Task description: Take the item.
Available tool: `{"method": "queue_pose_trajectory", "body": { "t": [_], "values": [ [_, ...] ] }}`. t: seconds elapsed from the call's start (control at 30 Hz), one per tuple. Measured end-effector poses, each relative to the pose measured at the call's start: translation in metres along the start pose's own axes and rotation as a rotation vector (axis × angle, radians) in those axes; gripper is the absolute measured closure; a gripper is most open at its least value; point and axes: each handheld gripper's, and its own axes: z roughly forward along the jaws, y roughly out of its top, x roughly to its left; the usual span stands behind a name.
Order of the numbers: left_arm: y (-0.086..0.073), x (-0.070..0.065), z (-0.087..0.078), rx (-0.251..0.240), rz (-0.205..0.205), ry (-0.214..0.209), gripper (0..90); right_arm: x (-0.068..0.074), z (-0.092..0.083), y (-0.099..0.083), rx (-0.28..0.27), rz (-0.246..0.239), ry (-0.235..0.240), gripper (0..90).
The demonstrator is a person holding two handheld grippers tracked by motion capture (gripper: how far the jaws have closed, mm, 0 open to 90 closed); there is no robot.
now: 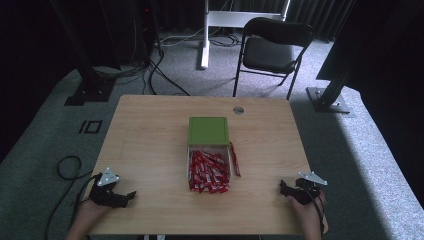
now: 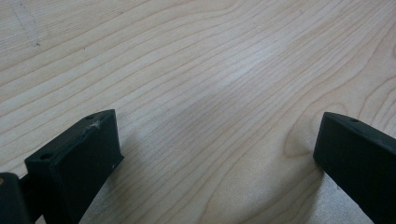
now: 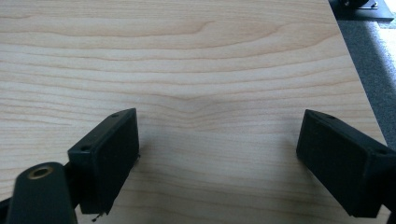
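1. Right now both tongs sit idle at the near corners of the table (image 1: pixel 150 130); left gripper (image 1: pixel 131 194) near-left, right gripper (image 1: pixel 282 186) near-right; each held in a hand, low over the wood.
2. State: left gripper (image 2: pixel 217 154) jaws spread wide w/ nothing but bare wood between; right gripper (image 3: pixel 217 158) same, jaws apart & empty.
3. Task's things lie mid-table: clear tray (image 1: pixel 189 170) heaped w/ red sachets (image 1: pixel 207 172), its green lid (image 1: pixel 208 130) slid back toward the far side, covering only the far end; one stray sachet (image 1: pixel 234 159) lies outside, just beside the tray's right wall.
4. Key relation: the pile is fwd & inward from both tongs, roughly between them; tray's long axis runs near-to-far, so does the stray's; the stray is on the right side, so right gripper looks the nearer one for it; left is well apart from it, w/ the tray in between.
5. My guess at next move: right goes fwd-left to the stray, jaws across its short width.
6. Writing: sachets show white marks on red, too small to read; no brand legible; lid plain.
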Motion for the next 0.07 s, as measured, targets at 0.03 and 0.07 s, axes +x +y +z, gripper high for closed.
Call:
{"method": "queue_pose_trajectory", "body": {
  "t": [0.03, 0.07],
  "values": [
    [0.0, 0.0, 0.0, 0.0, 0.0, 0.0, 1.5, 0.0, 0.0, 0.0, 0.0, 0.0, 0.0, 12.6],
    [0.0, 0.0, 0.0, 0.0, -0.001, 0.0, 1.5, 0.0001, 0.0, 0.0, 0.0, 0.001, 0.0, 12.6]
  ]
}}
